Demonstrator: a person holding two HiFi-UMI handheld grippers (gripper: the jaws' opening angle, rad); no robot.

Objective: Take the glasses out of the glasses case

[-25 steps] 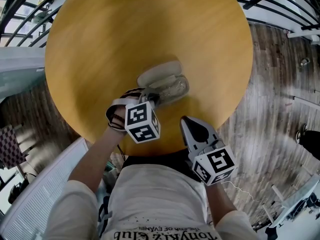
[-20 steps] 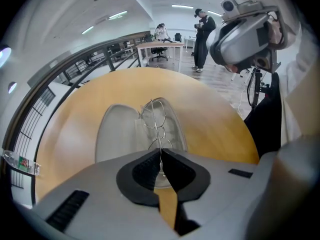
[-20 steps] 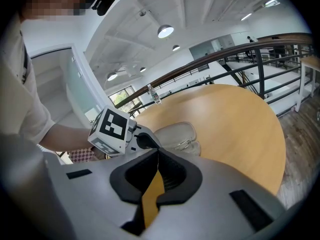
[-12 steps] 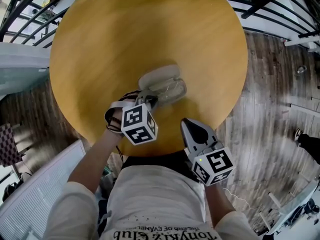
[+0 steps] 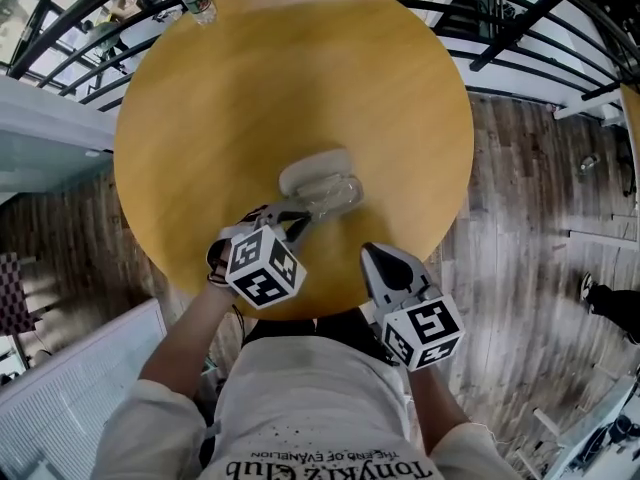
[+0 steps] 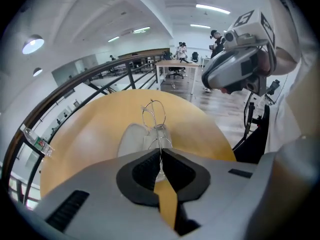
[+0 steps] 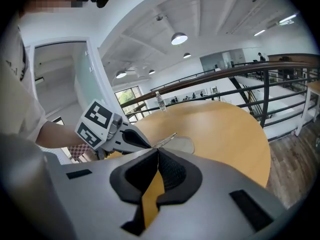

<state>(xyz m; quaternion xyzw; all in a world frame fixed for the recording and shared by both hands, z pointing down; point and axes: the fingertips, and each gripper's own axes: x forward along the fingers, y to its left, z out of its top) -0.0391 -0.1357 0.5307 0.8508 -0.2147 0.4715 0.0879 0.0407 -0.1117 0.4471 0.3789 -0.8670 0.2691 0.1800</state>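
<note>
Grip: left tongs (image 6: 160,151) pinching glasses (image 6: 155,119) by a thin wire end, lenses jutting ahead just above the open glasses case (image 6: 131,139) on the surface (image 5: 250,88). Idle right tongs (image 7: 156,151) pressed together on nothing, off to the side. Probably light, springy, fragile; hold metal frame gently, not lenses.

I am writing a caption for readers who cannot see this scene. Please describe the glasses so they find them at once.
On the round wooden table lies a pale grey case. The glasses are at its near side, pinched in the left gripper. Unlike the solid case, they are thin wire rims with clear lenses.
</note>
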